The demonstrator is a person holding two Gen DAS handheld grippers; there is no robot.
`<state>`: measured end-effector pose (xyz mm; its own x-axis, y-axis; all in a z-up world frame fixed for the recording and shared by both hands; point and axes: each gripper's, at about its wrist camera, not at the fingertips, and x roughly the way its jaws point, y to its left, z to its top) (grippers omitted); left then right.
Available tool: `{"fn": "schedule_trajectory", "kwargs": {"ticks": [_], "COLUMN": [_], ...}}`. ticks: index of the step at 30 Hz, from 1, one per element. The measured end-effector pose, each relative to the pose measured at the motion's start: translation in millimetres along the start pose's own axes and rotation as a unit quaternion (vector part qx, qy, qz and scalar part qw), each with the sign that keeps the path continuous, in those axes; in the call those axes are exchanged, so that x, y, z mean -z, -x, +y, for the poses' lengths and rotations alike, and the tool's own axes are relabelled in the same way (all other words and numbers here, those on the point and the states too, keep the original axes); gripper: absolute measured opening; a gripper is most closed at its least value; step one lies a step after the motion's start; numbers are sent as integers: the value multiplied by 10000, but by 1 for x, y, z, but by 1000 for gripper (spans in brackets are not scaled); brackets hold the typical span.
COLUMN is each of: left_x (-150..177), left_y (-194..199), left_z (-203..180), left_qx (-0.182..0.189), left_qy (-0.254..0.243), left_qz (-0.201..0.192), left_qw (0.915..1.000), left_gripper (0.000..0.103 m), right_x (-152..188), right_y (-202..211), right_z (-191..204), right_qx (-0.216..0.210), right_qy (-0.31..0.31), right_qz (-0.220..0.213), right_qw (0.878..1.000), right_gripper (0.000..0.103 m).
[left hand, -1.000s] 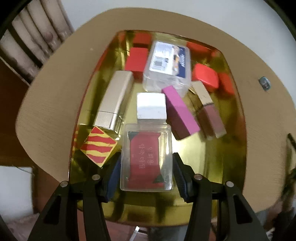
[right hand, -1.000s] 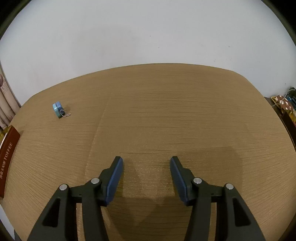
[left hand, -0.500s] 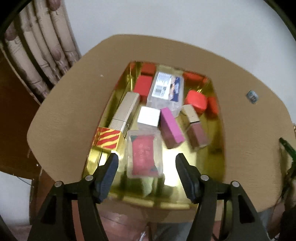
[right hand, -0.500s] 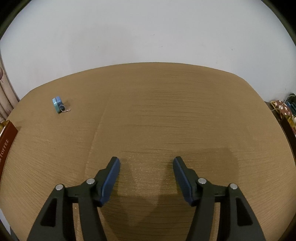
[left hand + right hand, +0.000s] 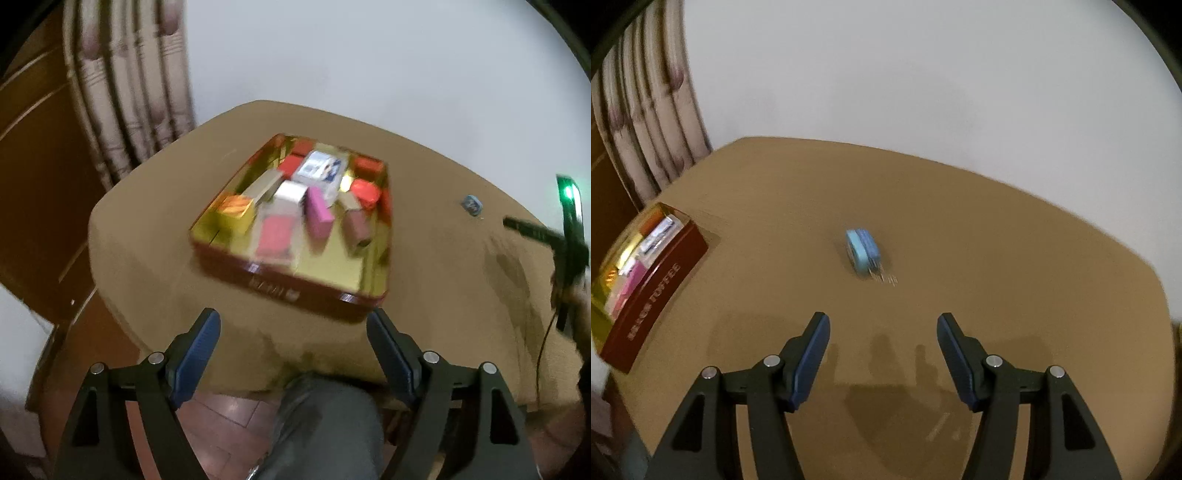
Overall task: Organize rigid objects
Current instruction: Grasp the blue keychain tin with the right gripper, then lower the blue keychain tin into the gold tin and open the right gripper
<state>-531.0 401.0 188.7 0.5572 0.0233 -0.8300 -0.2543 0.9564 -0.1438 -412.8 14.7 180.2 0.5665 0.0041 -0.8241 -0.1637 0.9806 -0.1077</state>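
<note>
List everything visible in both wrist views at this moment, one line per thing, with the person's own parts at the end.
Round wooden table: one, tan, under everything.
Rectangular toffee tin: one, dark red outside, gold inside, on the table's left part.
Boxes and cases in the tin: about ten, blurred; red, pink, white, gold, striped orange-yellow, clear plastic case.
Small blue keychain case: one, light and dark blue, alone on the bare table, right of the tin.
Curtain: beige, striped, behind the table at left.
Wall: white, behind.
Person's leg: grey trousers, below the table edge.
Left hand-held gripper: black with blue pads, open, empty, jaws just opened wider.
Right hand-held gripper: same, open, empty.
</note>
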Motion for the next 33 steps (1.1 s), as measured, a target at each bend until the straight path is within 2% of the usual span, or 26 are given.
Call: {"fn": "schedule_trajectory", "kwargs": {"ticks": [6,9,13,16,17,18,19,23,25,28,31,33], "left_x": [20,23,27,30,31,32,32,31,29,27,25,25], "left_y": [-12,-17,-26,-30,-31,-31,-32,-35,-35,-28,-24,-18], "left_z": [15,17,10,5,3,4,4,11,17,26,30,35], "left_qx": [-420,-486,-578,-625,-670,-687,-696,-723,-679,-727,-779,-771], "left_qy": [136,180,2,-144,-192,-215,-221,-107,55,275,331,332], "left_qz": [73,52,110,128,126,128,135,279,323,299,405,402], "left_qw": [9990,9986,9983,9979,9975,9973,9972,9969,9972,9965,9956,9957], "left_gripper": [78,78,78,78,78,78,78,78,78,78,78,78], "right_x": [-35,-45,-51,-56,-55,-54,-53,-48,-51,-51,-50,-47], "right_y": [-40,-59,-74,-85,-87,-93,-97,-93,-76,-30,9,29], "right_z": [21,27,28,23,19,20,19,20,21,45,91,131], "right_qx": [90,147,202,73,58,52,43,45,-182,-931,-1748,-2282], "right_qy": [535,762,893,837,825,807,777,654,423,203,308,480], "right_qz": [309,421,526,649,680,742,864,927,763,465,383,449], "right_qw": [9980,9961,9944,9943,9943,9940,9932,9935,9960,9944,9834,9714], "right_gripper": [62,62,62,61,53,34,24,21,21,21,21,21]}}
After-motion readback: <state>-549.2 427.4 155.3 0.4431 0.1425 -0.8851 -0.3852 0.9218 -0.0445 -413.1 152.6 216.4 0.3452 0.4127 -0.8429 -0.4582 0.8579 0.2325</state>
